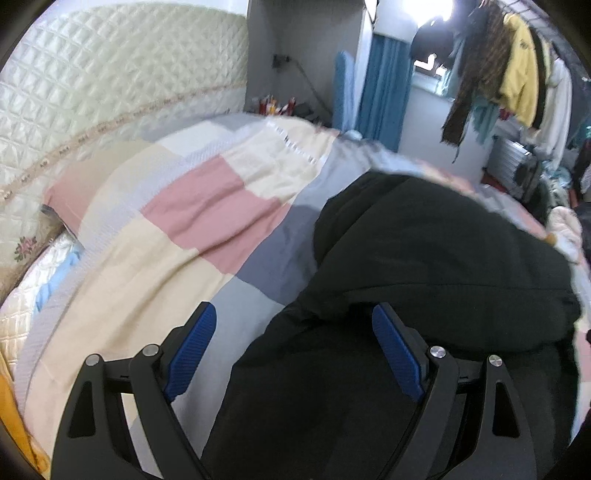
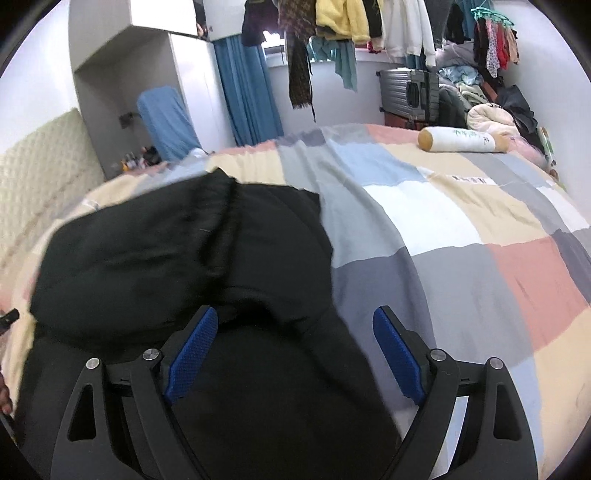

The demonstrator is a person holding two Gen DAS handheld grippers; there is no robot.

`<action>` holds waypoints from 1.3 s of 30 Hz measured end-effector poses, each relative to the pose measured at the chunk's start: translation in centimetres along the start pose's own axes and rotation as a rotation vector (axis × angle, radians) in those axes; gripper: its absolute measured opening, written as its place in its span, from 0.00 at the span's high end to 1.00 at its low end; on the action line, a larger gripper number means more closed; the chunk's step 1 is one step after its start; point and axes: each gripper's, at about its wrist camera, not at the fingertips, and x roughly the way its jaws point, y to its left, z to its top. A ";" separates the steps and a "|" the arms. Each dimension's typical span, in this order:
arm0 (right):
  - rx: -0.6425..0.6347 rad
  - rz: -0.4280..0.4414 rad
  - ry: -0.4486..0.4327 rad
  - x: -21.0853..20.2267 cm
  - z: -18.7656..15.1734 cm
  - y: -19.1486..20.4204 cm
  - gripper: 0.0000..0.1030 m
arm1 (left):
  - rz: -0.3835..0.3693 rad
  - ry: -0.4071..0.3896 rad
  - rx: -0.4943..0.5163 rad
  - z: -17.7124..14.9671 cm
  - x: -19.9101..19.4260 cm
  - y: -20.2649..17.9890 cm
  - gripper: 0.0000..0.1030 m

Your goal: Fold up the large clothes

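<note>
A large black garment (image 1: pixel 424 258) lies bunched on a patchwork bed cover (image 1: pixel 192 206); it also shows in the right wrist view (image 2: pixel 177 243). My left gripper (image 1: pixel 293 325) is open and empty, hovering over the garment's near left edge, with its blue pads (image 1: pixel 192 350) wide apart. My right gripper (image 2: pixel 295 325) is open and empty over the garment's near right part, above a fold. The garment's near end runs under both grippers and out of sight.
A quilted headboard (image 1: pixel 110 85) stands at the bed's left. Clothes hang on a rack (image 2: pixel 351 22) beyond the bed. A bolster pillow (image 2: pixel 458 139), a suitcase (image 2: pixel 406 92) and piled clothes lie at the far right. Blue curtains (image 2: pixel 247 92) hang behind.
</note>
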 end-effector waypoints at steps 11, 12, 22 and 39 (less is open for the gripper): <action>-0.033 0.079 -0.149 -13.8 2.3 4.3 0.17 | -0.135 -0.103 0.026 3.5 -15.0 -0.6 0.16; -0.033 0.083 -0.162 -15.2 2.5 4.4 0.17 | -0.150 -0.123 0.032 3.7 -16.7 -0.6 0.16; -0.029 0.191 -0.227 -27.3 2.2 3.1 0.16 | -0.232 -0.144 0.024 4.5 -28.7 3.8 0.16; 0.173 0.331 0.047 -25.6 -6.5 -11.0 0.24 | -0.445 0.178 -0.158 -3.3 -21.4 16.9 0.16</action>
